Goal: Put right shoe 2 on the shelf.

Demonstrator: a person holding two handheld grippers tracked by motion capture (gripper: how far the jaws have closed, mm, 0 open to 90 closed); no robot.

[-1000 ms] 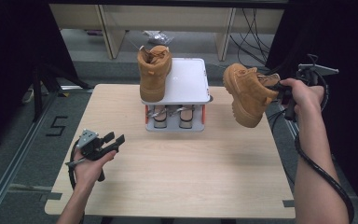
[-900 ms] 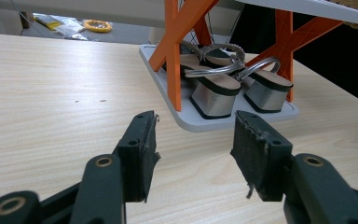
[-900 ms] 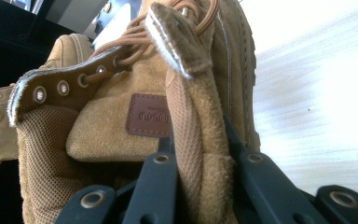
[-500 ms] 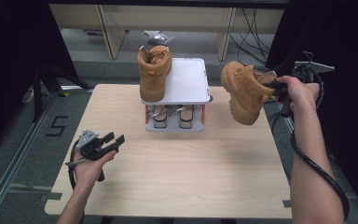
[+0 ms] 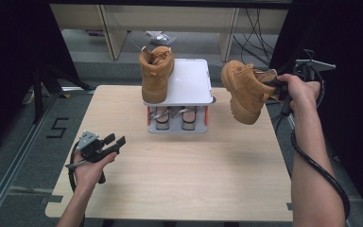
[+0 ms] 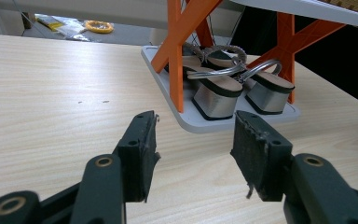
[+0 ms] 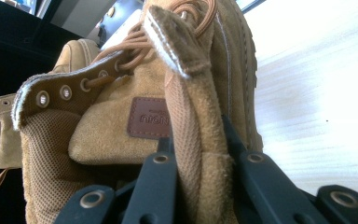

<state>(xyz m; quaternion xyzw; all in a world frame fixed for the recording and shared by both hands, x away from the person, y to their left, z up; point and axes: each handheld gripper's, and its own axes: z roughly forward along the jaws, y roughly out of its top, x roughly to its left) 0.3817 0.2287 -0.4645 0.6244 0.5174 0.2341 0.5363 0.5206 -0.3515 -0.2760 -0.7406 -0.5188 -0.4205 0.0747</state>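
A tan suede boot (image 5: pixel 246 90) hangs in the air beside the right end of the small rack, tilted with its sole down and left. My right gripper (image 5: pixel 276 87) is shut on its collar; in the right gripper view both jaws pinch the collar of that boot (image 7: pixel 186 130). A second tan boot (image 5: pixel 156 73) stands on the white top shelf (image 5: pixel 191 82) of the rack, at its left side. My left gripper (image 5: pixel 116 144) rests low over the table's left front, open and holding nothing; its pads (image 6: pixel 142 149) face the rack.
A pair of silver wedge sandals (image 6: pixel 228 88) sits on the rack's lower shelf between orange cross legs (image 6: pixel 179 42). The wooden table (image 5: pixel 184 175) has bare surface in front of the rack. Cables and a dark curtain lie at the right; floor clutter behind.
My right hand has carried the held boot slightly left and up, closer to the rack's right end. The left hand has stayed put.
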